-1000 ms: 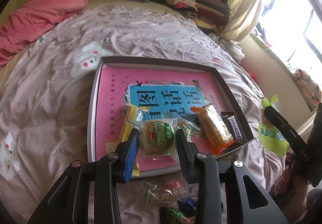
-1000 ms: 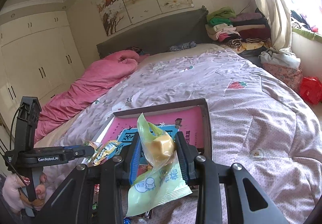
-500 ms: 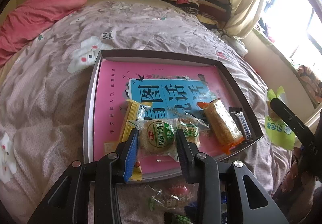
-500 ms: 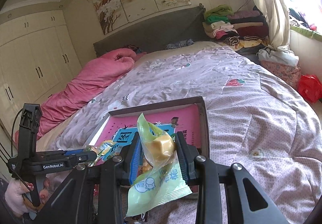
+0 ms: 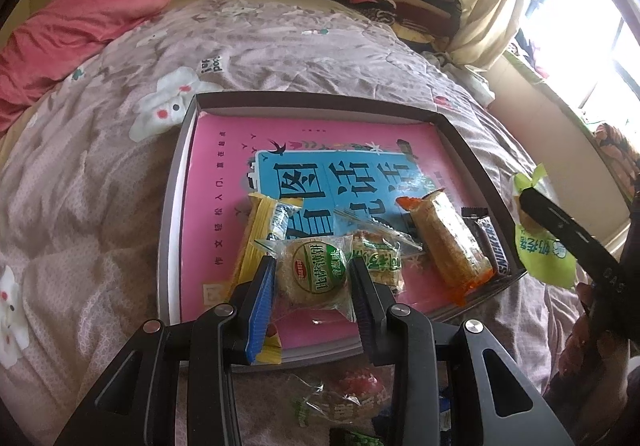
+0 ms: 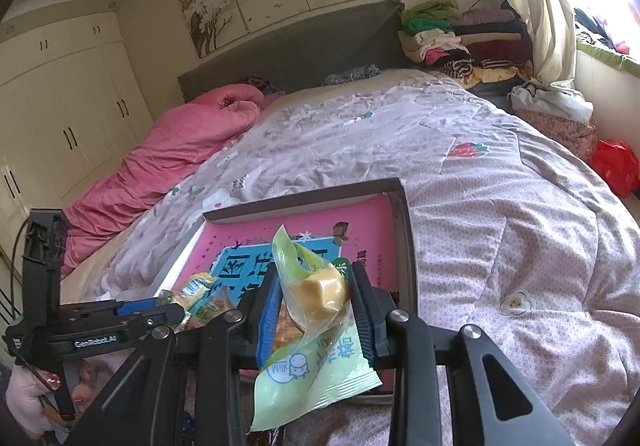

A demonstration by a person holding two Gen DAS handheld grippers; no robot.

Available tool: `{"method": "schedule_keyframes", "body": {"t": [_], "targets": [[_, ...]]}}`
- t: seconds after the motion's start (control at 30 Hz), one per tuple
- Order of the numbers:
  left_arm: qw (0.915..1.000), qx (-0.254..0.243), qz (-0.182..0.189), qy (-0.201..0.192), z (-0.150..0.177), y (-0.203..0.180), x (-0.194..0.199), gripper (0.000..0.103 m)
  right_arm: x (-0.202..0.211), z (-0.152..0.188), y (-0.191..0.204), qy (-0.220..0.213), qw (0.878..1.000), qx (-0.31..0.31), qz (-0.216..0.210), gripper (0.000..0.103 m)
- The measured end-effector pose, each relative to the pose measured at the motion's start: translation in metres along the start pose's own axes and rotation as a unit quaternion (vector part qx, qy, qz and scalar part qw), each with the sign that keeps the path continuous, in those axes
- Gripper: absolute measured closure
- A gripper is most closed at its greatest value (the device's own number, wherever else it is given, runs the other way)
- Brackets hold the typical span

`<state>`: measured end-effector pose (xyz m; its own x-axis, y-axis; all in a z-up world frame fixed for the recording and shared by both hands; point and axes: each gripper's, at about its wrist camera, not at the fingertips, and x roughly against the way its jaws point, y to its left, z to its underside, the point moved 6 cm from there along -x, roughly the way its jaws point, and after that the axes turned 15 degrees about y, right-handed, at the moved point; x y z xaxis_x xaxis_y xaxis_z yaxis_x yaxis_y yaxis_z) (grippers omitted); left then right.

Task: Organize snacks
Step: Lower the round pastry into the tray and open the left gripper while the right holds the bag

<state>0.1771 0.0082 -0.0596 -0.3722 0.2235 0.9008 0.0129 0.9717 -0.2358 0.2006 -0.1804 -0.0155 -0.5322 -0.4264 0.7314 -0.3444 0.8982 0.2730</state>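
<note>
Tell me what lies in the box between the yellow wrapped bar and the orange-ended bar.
In the left wrist view, two clear-wrapped snacks: the round green-label biscuit, held by the left gripper, and a smaller green-print pack beside it.

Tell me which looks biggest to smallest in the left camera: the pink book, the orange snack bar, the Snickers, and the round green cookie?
1. Pink book
2. Orange snack bar and round green cookie: look about alike, and the cookie is nearer the camera, so unsure
3. Snickers
</note>
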Motion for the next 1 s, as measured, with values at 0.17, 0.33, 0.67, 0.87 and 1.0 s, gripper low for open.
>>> {"method": "schedule_keyframes", "body": {"t": [0.17, 0.33, 0.67, 0.87, 1.0], "targets": [[1.0, 0.002, 0.0, 0.001, -0.001, 0.002, -0.001, 0.065, -0.012, 0.001, -0.007, 0.016, 1.0, -0.019, -0.004, 0.069], [1.0, 0.002, -0.001, 0.001, -0.001, 0.003, -0.002, 0.065, -0.02, 0.001, -0.009, 0.024, 0.999, -0.022, -0.005, 0.069], [1.0, 0.007, -0.004, 0.001, -0.001, 0.007, -0.002, 0.065, -0.031, 0.005, -0.009, 0.036, 0.999, -0.023, 0.002, 0.068], [0.9999, 0.009, -0.005, 0.001, -0.001, 0.009, -0.003, 0.065, -0.035, 0.006, -0.008, 0.042, 0.999, -0.017, 0.006, 0.068], [0.9999, 0.01, -0.005, 0.0, -0.001, 0.01, -0.003, 0.065, -0.037, 0.008, -0.004, 0.045, 0.999, -0.013, 0.007, 0.068]]}}
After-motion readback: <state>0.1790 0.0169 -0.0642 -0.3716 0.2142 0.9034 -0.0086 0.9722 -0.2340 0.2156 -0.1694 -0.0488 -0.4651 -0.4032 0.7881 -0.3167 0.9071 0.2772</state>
